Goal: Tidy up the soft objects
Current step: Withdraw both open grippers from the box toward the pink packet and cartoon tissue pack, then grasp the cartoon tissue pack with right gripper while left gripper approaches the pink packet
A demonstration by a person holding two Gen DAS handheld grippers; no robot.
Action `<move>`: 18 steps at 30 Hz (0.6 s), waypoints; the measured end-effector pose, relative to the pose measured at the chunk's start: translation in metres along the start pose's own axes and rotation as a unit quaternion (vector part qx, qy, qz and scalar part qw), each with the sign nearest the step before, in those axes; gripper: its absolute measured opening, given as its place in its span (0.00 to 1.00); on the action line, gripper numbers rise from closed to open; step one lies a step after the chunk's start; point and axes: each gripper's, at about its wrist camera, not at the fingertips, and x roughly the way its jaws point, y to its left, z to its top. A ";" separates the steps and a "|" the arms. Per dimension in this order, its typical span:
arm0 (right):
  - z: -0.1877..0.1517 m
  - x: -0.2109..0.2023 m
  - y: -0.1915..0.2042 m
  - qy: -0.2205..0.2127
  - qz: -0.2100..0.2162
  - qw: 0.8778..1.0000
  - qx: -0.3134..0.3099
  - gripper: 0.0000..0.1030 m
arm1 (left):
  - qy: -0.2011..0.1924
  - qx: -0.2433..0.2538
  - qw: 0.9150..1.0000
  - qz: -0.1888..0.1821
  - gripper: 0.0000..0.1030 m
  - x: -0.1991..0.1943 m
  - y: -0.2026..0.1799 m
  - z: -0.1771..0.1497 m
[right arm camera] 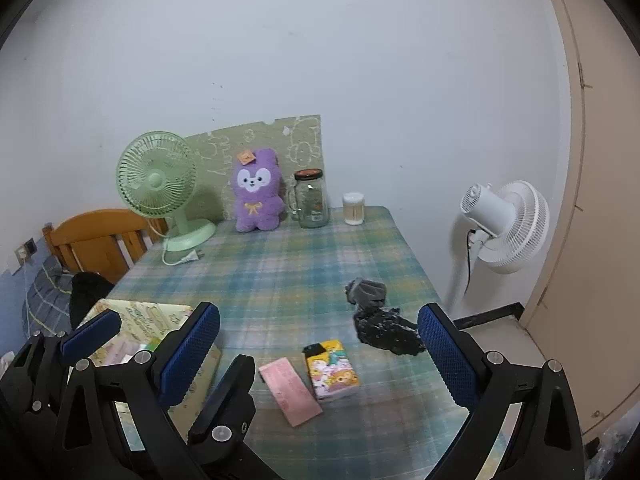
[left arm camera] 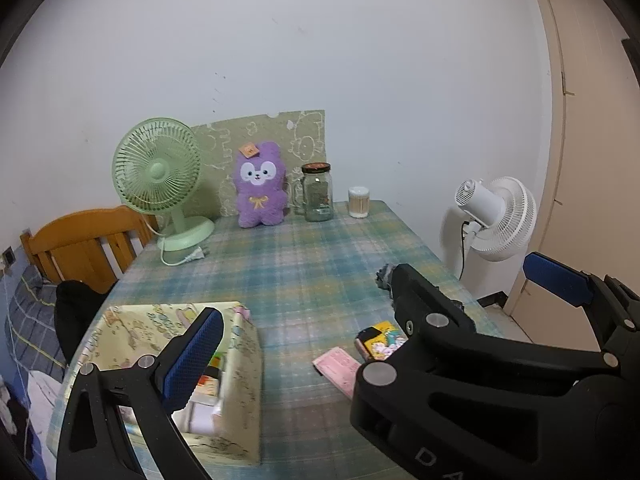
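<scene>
Grey sock [right arm camera: 367,291] and black bag [right arm camera: 386,330] at one o'clock — right gripper [right arm camera: 318,364], spread, empty, risks snagging both; left gripper [left arm camera: 376,304] also spread.

Box [left arm camera: 240,364] — contents partly behind the left gripper's finger [left arm camera: 192,360], the rest blurred; in the right wrist view the box [right arm camera: 140,316] sits mostly behind both grippers' fingers. Sock [left arm camera: 385,276] — only a grey tip shows past the right gripper's finger in the left wrist view. Card pack [left arm camera: 380,336] and pink slip [left arm camera: 336,368] — near ends covered by the same finger. Jar [right arm camera: 313,204] label — too small to read. Bedding [left arm camera: 28,320] — cut off at the left edge.
</scene>
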 end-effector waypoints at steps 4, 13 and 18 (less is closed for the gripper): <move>-0.003 0.006 -0.010 0.004 -0.007 1.000 0.001 0.98 | 0.008 -0.005 1.000 -0.005 0.99 0.009 -0.009 -0.003; -0.015 0.022 -0.029 0.012 -0.015 1.000 0.003 0.98 | 0.025 -0.008 1.000 -0.014 0.99 0.028 -0.025 -0.015; -0.026 0.033 -0.038 0.016 -0.012 1.000 0.010 0.98 | 0.032 -0.017 0.999 -0.014 0.99 0.038 -0.031 -0.024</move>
